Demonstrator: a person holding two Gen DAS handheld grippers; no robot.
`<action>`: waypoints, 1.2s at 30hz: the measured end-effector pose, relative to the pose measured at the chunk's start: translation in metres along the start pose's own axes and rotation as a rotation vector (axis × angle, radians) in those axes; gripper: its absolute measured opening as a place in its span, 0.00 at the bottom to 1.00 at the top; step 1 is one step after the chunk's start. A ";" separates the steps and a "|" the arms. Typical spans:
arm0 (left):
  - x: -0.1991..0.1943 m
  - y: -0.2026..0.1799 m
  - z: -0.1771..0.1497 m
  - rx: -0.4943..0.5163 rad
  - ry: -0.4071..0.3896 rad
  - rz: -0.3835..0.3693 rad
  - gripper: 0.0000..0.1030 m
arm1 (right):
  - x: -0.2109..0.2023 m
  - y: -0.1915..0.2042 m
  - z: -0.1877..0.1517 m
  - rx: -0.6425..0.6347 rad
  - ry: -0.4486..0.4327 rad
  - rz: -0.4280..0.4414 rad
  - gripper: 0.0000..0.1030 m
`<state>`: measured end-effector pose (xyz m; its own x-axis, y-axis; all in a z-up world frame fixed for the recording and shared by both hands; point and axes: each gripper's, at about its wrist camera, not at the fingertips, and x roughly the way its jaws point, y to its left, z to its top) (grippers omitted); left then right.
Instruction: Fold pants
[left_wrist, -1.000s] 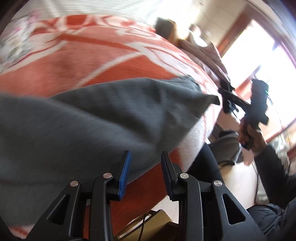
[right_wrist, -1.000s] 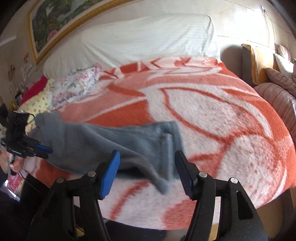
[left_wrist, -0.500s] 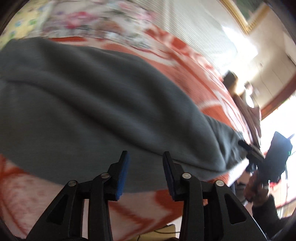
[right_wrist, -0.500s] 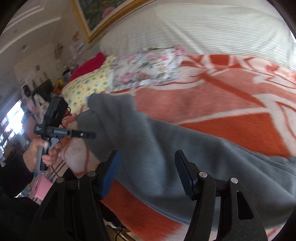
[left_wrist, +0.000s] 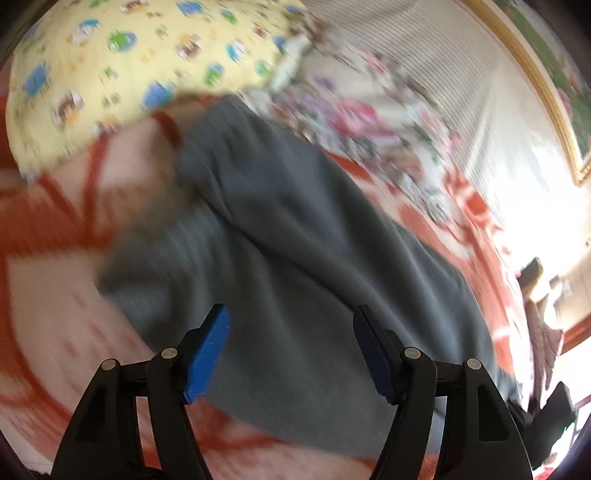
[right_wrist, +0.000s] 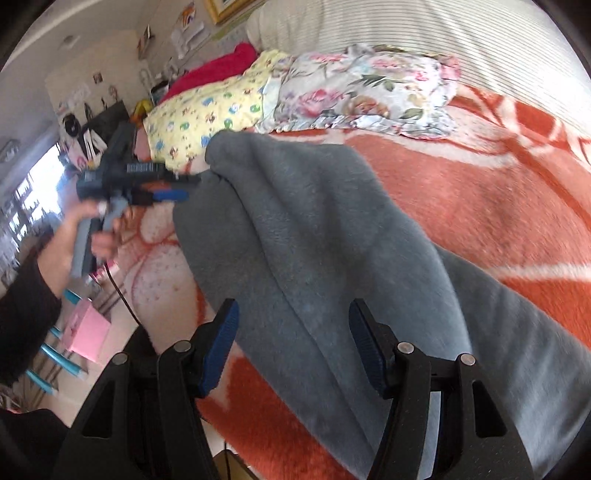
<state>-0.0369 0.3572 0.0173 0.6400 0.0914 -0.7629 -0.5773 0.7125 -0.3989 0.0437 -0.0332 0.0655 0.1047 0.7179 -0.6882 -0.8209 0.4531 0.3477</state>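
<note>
Grey fleece pants (left_wrist: 295, 236) lie stretched across an orange and white blanket on a bed; they also show in the right wrist view (right_wrist: 314, 240). My left gripper (left_wrist: 290, 347) is open and empty, held just above the pants. It also shows in the right wrist view (right_wrist: 181, 188) at the pants' far left end, near their edge. My right gripper (right_wrist: 293, 347) is open and empty above the middle of the pants. The right gripper's body shows dark at the lower right of the left wrist view (left_wrist: 550, 413).
A yellow patterned pillow (right_wrist: 207, 114) and a floral pillow (right_wrist: 362, 92) lie at the head of the bed beyond the pants. A striped white headboard cover (right_wrist: 443, 33) stands behind. A pink box (right_wrist: 86, 334) sits on the floor at the left. The blanket (right_wrist: 480, 192) extends right.
Both views have swung left toward the pillow end of the pants. The left gripper's jaws have opened wider. Neither gripper has taken hold of the cloth.
</note>
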 end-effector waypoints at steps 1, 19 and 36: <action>0.000 0.004 0.007 0.003 -0.003 0.008 0.69 | 0.008 0.003 0.002 -0.013 0.012 -0.001 0.61; 0.068 0.028 0.087 0.071 0.007 0.147 0.57 | 0.077 0.013 0.015 -0.146 0.137 -0.147 0.45; -0.058 -0.020 0.069 0.192 -0.121 -0.095 0.04 | -0.020 -0.007 0.054 0.019 -0.079 -0.016 0.07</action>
<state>-0.0272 0.3858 0.1043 0.7500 0.0922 -0.6550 -0.4119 0.8399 -0.3534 0.0774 -0.0223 0.1116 0.1622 0.7497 -0.6416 -0.8081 0.4741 0.3496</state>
